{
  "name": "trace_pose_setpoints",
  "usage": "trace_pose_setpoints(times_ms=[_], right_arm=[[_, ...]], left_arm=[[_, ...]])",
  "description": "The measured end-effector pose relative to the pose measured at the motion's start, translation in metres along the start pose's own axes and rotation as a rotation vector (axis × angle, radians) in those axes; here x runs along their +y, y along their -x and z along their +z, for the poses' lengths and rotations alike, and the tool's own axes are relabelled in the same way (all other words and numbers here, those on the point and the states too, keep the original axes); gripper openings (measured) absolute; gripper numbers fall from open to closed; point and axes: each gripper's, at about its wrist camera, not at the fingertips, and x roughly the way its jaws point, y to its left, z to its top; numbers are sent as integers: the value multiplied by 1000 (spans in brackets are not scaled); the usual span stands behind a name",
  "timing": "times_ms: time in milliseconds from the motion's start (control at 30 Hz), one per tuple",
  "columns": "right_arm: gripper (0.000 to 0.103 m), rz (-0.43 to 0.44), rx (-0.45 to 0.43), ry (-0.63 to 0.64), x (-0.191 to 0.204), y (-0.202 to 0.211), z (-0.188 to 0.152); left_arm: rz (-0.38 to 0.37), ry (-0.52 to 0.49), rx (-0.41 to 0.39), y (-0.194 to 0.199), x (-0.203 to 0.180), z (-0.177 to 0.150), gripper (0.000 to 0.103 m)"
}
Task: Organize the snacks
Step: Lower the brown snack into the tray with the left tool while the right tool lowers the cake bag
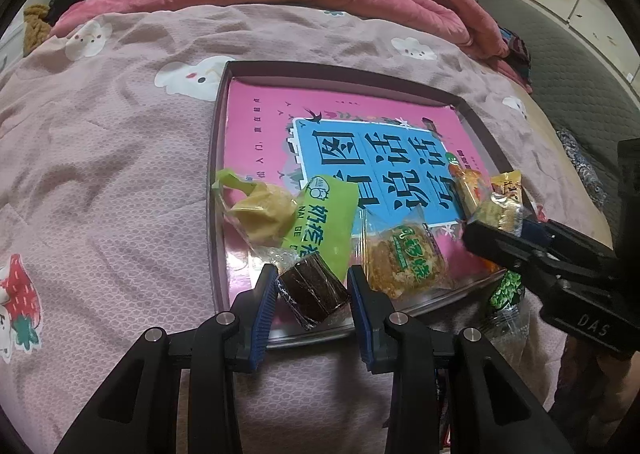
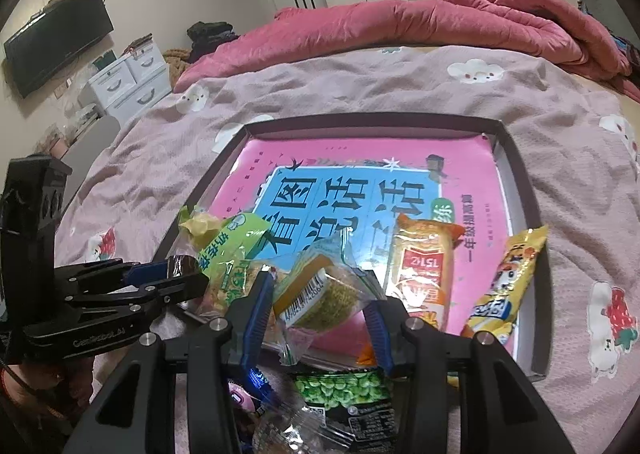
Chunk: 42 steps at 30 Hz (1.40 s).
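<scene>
Crinkly film wrappers throughout: light, slippery, contents crushable. A dark bar (image 1: 314,292) is held across its width between the fingers of the left gripper (image 1: 312,294), over the near edge of the tray (image 1: 218,158) on the bed. A green-filled packet (image 2: 320,290) is clasped by the right gripper (image 2: 316,306); grips are best taken mid-body, not on loose seams.

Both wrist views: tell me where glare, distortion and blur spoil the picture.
Left wrist view: fisheye bends the tray rim, dark vignette in the corners, glare on the dark wrapped snack between the left hand-held gripper fingers. Right wrist view: same bending and vignette, sheen on the pink book cover, near green pea packet slightly soft.
</scene>
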Motion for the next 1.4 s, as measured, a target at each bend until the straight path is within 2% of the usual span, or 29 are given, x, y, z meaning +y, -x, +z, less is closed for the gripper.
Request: trace_pose_setpoints(times_ms=[533,833,1400], right_arm=[[45,-44,43,14,-3,-15,-4],[45,-130,61,60,-2,-17,-8],[45,-94,56,8,-11,-10,-12]], left_arm=[[-12,-3,-5,0,-3,-1,37],[-16,1,-6,-1,-2,-1,37],[-15,-3,-5,-1,-2,-1,37]])
